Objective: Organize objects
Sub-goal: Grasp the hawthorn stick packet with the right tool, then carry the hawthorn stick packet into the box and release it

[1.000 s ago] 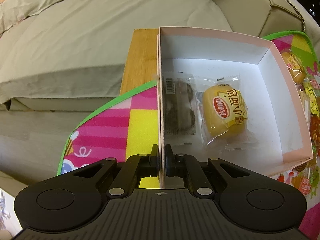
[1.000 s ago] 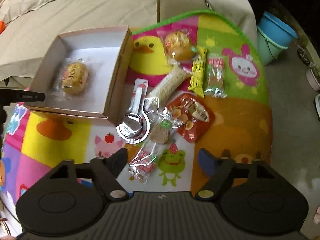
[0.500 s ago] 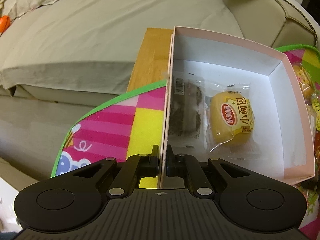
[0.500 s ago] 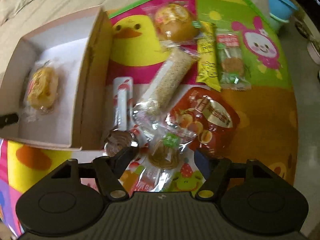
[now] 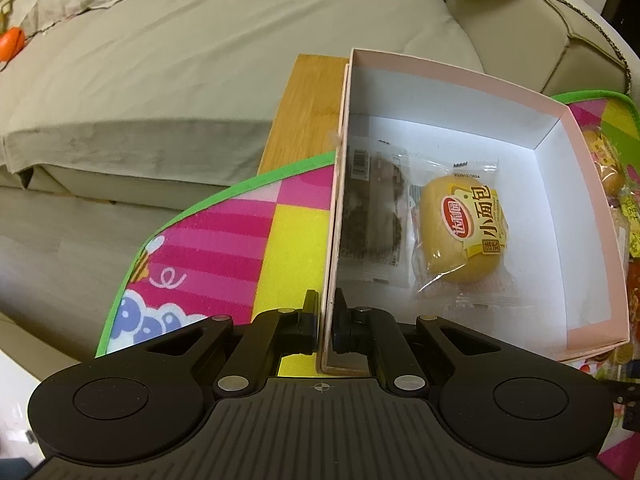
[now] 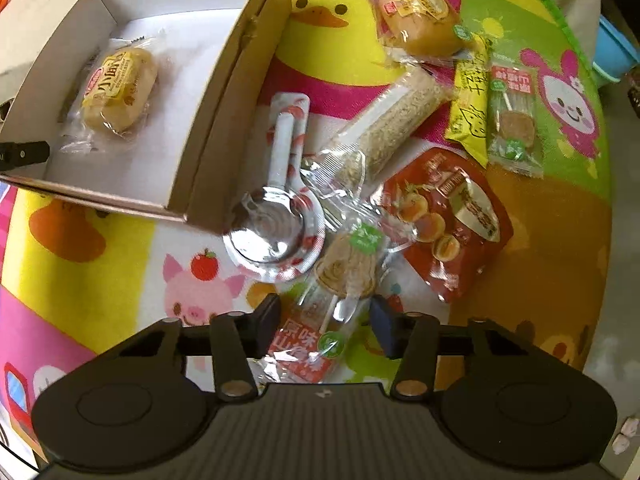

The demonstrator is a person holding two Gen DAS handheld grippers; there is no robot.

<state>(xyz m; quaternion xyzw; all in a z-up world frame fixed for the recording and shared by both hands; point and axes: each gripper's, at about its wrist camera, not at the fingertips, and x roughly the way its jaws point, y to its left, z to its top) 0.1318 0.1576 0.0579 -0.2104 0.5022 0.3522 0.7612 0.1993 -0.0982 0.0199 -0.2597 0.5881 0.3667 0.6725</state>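
My left gripper (image 5: 325, 312) is shut on the left wall of the pink open box (image 5: 556, 128), which holds a wrapped yellow bun (image 5: 464, 228) and a dark snack packet (image 5: 372, 216). In the right wrist view the box (image 6: 224, 120) sits at upper left with the bun (image 6: 116, 92) inside. My right gripper (image 6: 325, 312) points down at the mat, and its jaws are closing. A clear lollipop packet (image 6: 340, 280) lies between the fingers, and the pads stand just off its sides.
Loose snacks lie on the colourful mat (image 6: 100, 240): a spoon-shaped packet (image 6: 276, 232), a red pouch (image 6: 448, 220), a sesame stick (image 6: 396, 120), a yellow packet (image 6: 472, 108), a second lollipop packet (image 6: 514, 120) and another bun (image 6: 420, 16). A beige sofa (image 5: 200, 60) lies beyond and a blue bucket (image 6: 612, 52) stands at right.
My right gripper has come down onto the snack pile and its jaws have narrowed around the lollipop packet. The left gripper keeps its hold on the box wall, with a slight roll.
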